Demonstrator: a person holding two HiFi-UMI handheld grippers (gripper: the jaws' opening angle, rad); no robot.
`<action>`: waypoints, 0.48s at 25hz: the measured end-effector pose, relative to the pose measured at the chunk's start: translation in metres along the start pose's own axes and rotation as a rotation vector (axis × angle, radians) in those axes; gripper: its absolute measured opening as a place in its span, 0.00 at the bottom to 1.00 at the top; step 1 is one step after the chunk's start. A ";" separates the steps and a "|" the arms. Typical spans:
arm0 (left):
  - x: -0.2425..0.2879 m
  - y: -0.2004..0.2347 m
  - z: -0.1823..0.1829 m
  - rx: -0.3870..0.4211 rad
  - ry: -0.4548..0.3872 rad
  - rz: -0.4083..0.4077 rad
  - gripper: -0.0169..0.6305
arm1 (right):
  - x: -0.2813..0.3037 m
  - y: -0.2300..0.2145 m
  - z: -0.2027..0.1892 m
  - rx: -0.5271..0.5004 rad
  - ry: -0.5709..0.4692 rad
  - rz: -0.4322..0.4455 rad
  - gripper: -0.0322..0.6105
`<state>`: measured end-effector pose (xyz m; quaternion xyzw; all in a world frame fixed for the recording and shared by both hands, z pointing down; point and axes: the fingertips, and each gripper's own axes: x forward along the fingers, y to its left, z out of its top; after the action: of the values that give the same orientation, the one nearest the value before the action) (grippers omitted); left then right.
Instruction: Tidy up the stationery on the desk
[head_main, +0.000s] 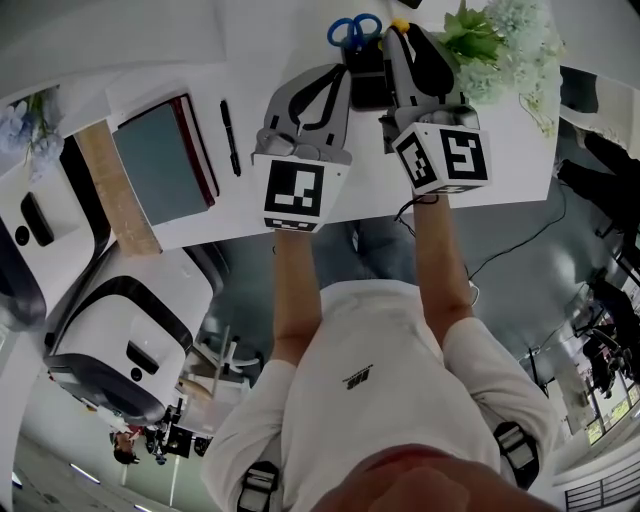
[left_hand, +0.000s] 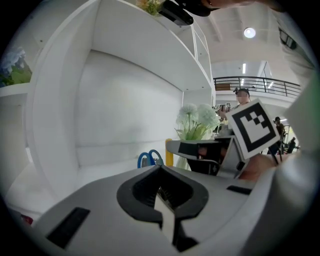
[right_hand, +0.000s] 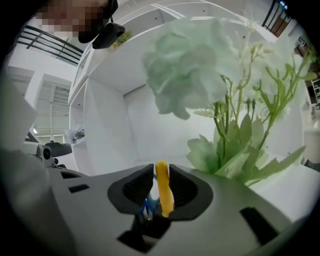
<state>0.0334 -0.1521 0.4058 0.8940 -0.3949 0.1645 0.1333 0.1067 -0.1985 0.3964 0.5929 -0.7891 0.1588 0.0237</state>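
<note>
Right tool (right_hand: 160, 175) has its jaws just slack round the upright yellow pen (right_hand: 162, 192), probably dropping it into the black holder (head_main: 366, 82) beside the blue scissors (head_main: 354, 30) on the bench (head_main: 250, 50); left tool (left_hand: 161, 172) is closed and empty, idling.

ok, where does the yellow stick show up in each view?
Head view: the yellow stick is at top centre, just right of the blue scissors.
Left gripper view: it stands upright at centre, right of the scissors' handles.
Right gripper view: it stands upright at bottom centre, between the right gripper's fingers.
Shared landmark: the white-green flowers.
</note>
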 end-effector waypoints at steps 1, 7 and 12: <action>-0.002 0.000 -0.001 -0.001 0.000 0.002 0.03 | -0.001 0.000 -0.001 -0.003 0.002 -0.001 0.19; -0.019 0.004 -0.003 -0.009 -0.006 0.019 0.03 | -0.016 0.006 0.007 -0.038 -0.020 -0.021 0.19; -0.039 0.013 -0.008 -0.022 -0.014 0.049 0.03 | -0.027 0.033 0.008 -0.064 -0.021 0.016 0.19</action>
<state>-0.0026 -0.1318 0.3988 0.8838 -0.4192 0.1571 0.1363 0.0852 -0.1677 0.3753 0.5870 -0.7988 0.1276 0.0331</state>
